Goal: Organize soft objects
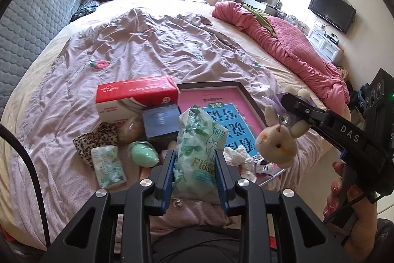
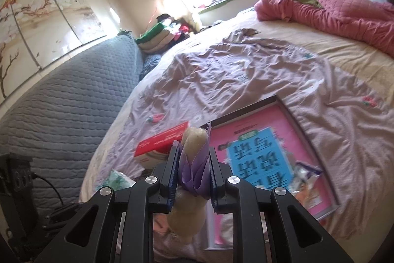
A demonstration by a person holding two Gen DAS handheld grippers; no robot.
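Note:
My left gripper is shut on a green flowered tissue pack, lifted above the bed. My right gripper is shut on a cream plush rabbit by its purple ribbon; in the left wrist view the plush rabbit hangs from the right gripper, held by a hand at the right. On the lilac sheet lie a second tissue pack, a mint green egg-shaped sponge, a leopard-print cloth and a white patterned cloth.
A red and white box, a blue box and a pink and blue book in a dark tray sit among the items. A pink quilt lies bunched at the right. The grey padded headboard rises on the left.

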